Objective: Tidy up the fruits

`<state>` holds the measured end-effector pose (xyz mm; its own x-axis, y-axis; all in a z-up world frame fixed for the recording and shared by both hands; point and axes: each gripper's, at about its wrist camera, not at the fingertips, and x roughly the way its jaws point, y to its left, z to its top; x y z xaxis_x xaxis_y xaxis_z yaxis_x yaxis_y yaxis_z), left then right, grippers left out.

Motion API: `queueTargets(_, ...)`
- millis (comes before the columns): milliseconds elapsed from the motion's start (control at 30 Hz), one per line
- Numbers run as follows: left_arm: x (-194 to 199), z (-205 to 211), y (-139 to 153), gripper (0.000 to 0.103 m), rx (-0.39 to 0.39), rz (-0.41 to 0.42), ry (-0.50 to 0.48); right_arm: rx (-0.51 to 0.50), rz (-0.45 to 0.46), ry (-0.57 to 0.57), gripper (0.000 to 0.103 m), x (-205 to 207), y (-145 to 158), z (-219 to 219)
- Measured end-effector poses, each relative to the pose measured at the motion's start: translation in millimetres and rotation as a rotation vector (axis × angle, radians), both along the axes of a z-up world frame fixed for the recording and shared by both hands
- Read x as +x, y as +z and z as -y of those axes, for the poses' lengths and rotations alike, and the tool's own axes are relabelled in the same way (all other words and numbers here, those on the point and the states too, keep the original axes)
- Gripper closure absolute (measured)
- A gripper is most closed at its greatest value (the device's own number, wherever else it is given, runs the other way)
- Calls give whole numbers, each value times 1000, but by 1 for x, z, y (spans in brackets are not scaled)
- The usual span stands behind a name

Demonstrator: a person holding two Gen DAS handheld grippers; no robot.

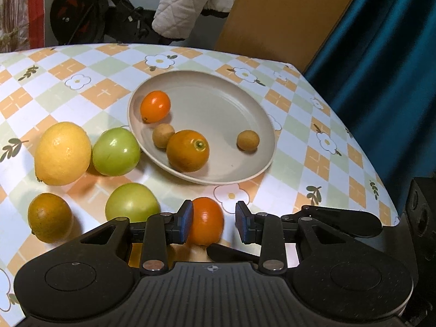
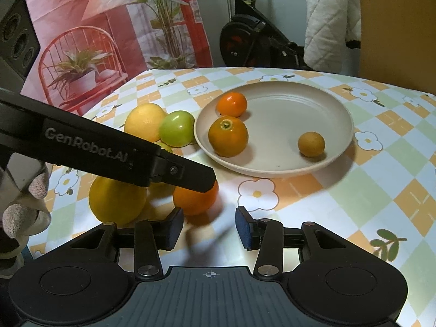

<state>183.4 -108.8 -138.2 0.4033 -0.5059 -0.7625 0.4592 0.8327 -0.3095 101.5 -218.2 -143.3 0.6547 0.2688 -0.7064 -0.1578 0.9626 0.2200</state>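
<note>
1. The left gripper [image 1: 214, 222] stands open around a small orange fruit [image 1: 205, 220], with a green tomato [image 1: 132, 201] crowding its left.
2. Bare table [image 2: 368, 190] lies right of the plate [image 2: 338, 109].
3. The right gripper [image 2: 209, 227] has nothing between its pads.

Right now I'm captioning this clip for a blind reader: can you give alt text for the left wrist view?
The left gripper straddles a small orange fruit on a checked flowered tablecloth; one pad touches it, the other stands clear. Beyond, a beige plate holds four small fruits, with five larger fruits left of it.
</note>
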Motion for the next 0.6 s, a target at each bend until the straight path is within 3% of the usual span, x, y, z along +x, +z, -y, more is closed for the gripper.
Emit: queueTargets(600,-2,8,-4,68,52,19,-49,23,6,32,67,7,-2,-6)
